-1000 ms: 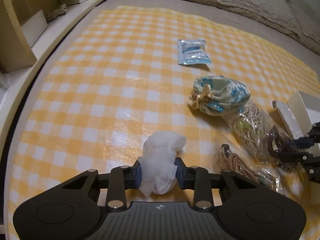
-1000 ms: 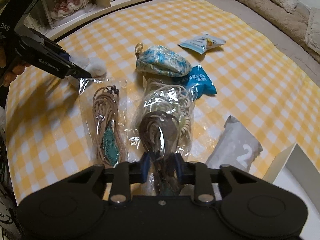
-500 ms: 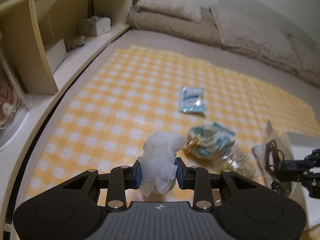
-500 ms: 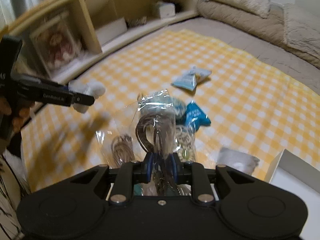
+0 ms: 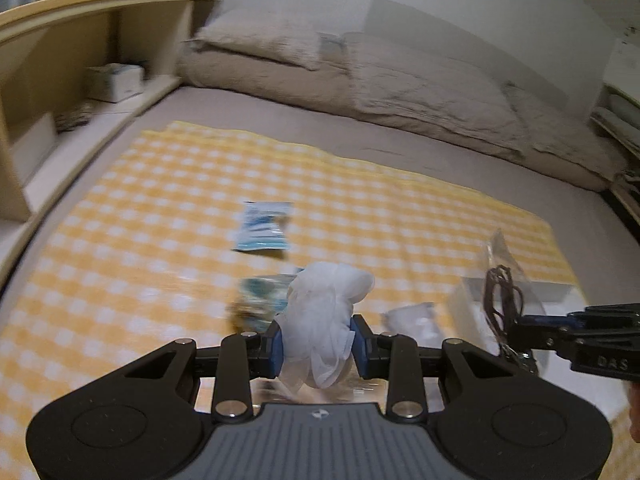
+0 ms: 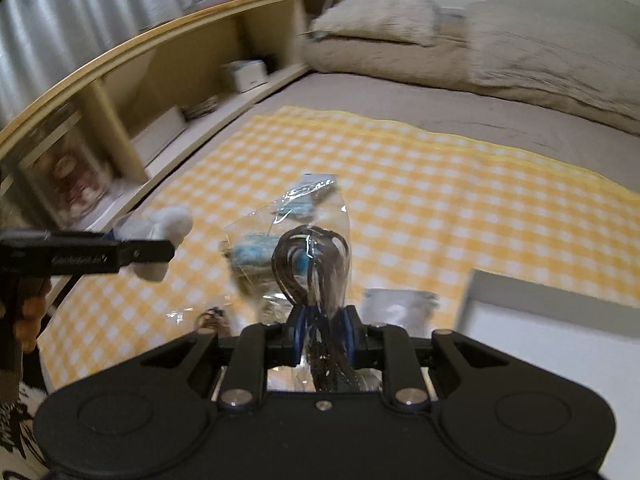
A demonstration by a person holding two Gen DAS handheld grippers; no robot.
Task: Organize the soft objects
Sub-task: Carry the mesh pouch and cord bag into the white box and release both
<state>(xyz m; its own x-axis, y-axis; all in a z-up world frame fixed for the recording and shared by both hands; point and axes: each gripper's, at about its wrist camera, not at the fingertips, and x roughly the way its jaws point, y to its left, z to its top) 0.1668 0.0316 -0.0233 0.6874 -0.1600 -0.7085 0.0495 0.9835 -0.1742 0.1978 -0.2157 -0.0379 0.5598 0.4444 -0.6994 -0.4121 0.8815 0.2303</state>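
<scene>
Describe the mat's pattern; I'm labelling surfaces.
Yellow-and-white checks on the mat, clearest in the right wrist view.

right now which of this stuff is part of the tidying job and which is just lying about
In the job:
- white soft bundle, held in left gripper
- bagged dark cord, held in right gripper
- white box

Lying about:
- blue-white packet on the checked cloth
- wooden shelf
- beige bedding

The left hand-held gripper (image 5: 318, 346) is lifted, its blue pads pressed against a white soft bundle (image 5: 324, 320). The right hand-held gripper (image 6: 322, 338) is raised too, pinching a clear bag of dark cord (image 6: 310, 264) upright between its pads.
</scene>
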